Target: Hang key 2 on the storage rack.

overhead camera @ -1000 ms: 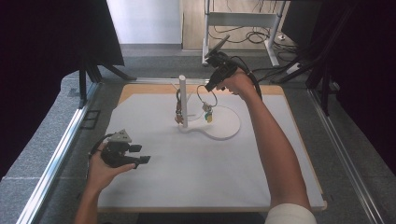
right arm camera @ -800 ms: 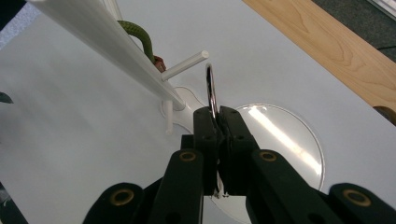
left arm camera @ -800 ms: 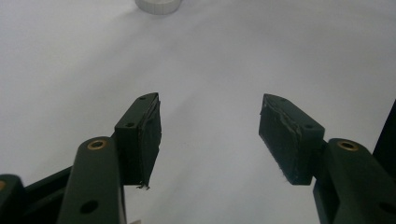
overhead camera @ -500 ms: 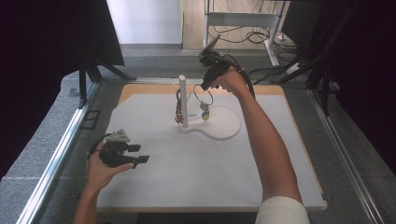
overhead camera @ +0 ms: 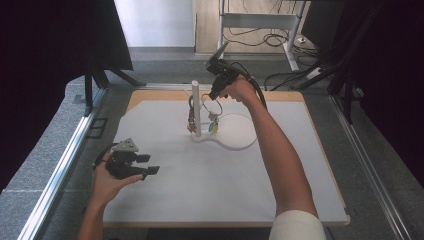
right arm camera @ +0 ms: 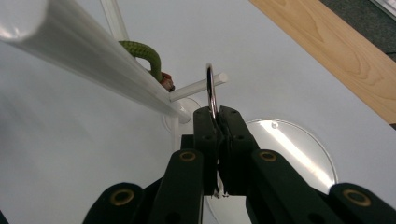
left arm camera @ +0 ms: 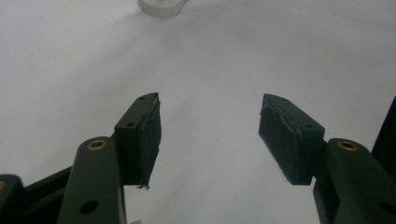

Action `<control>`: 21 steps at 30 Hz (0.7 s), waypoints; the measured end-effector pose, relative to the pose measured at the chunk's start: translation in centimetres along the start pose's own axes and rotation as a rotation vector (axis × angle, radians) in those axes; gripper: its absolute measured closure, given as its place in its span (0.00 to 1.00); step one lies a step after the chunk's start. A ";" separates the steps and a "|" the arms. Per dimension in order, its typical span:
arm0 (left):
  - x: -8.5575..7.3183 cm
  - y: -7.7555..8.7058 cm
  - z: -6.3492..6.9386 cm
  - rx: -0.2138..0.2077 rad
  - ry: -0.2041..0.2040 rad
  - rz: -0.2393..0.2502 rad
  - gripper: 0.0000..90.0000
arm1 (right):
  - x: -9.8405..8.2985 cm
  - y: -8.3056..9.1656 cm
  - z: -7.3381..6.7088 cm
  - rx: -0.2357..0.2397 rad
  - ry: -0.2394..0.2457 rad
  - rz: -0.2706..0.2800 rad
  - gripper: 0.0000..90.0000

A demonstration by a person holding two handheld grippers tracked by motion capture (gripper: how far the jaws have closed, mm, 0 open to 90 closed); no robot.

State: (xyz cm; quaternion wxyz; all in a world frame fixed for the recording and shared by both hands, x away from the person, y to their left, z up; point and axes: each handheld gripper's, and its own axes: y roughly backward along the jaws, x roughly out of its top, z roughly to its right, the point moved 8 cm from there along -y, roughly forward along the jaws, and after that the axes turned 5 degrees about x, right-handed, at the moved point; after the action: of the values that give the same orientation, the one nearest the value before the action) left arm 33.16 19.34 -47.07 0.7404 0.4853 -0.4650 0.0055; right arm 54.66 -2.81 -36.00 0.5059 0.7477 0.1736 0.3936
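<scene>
Right gripper view has the metal key ring (right arm camera: 211, 88) pinched edge-on between the two black pads, its loop rising just in front of a thin side peg (right arm camera: 198, 87) of the white post stand (right arm camera: 84, 56). In the high view the ring (overhead camera: 212, 106) hangs just right of the post (overhead camera: 196, 107), near its top, with small keys and a yellow-green tag (overhead camera: 213, 126) dangling below it above the stand's round clear base (overhead camera: 235, 132). A green-corded bunch (overhead camera: 191, 117) hangs on the post's left side. The right gripper (overhead camera: 216, 89) clamps the ring from above, jaws pressed together on it. Compared with a second ago, that hand has drifted left toward the post, carrying the ring from clearly right of it to just beside it. The left gripper (overhead camera: 145, 165) sits well left of and nearer than the post on the white mat (overhead camera: 200, 190), jaws spread wide on nothing, pads (left arm camera: 144, 135) bare, unmoved.
</scene>
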 end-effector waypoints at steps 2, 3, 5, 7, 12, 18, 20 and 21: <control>0.0 0.0 0.0 0.000 0.000 0.000 0.44 | -0.2 -0.2 -0.2 0.001 0.003 -0.004 0.96; 0.0 0.0 0.0 0.000 0.000 0.002 0.44 | -0.2 -0.3 -0.3 0.005 0.006 -0.004 0.96; 0.0 0.0 0.0 0.001 0.000 0.001 0.44 | -0.5 -0.5 -0.4 0.010 0.011 -0.007 0.96; 0.0 0.0 0.0 0.003 -0.001 -0.001 0.44 | -0.7 -0.7 -0.5 0.016 0.009 -0.009 0.96; 0.0 -0.1 0.1 0.002 -0.003 -0.006 0.44 | -1.4 -1.4 -0.7 0.036 0.010 -0.013 0.96; -0.1 -0.2 0.1 0.004 -0.002 -0.012 0.44 | -1.9 -2.1 -1.1 0.065 0.019 -0.021 0.95; -0.1 -0.2 0.1 0.001 -0.003 -0.010 0.44 | -2.1 -2.5 -1.2 0.077 0.023 -0.026 0.94; 0.0 -0.2 0.1 -0.001 -0.003 -0.008 0.44 | -2.2 -2.6 -1.3 0.087 0.025 -0.033 0.92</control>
State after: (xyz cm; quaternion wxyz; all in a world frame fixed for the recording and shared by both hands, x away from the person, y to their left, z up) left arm 33.13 19.19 -47.22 0.7400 0.4869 -0.4640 0.0014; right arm 52.61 -2.35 -39.01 0.4772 0.7611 0.2089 0.3866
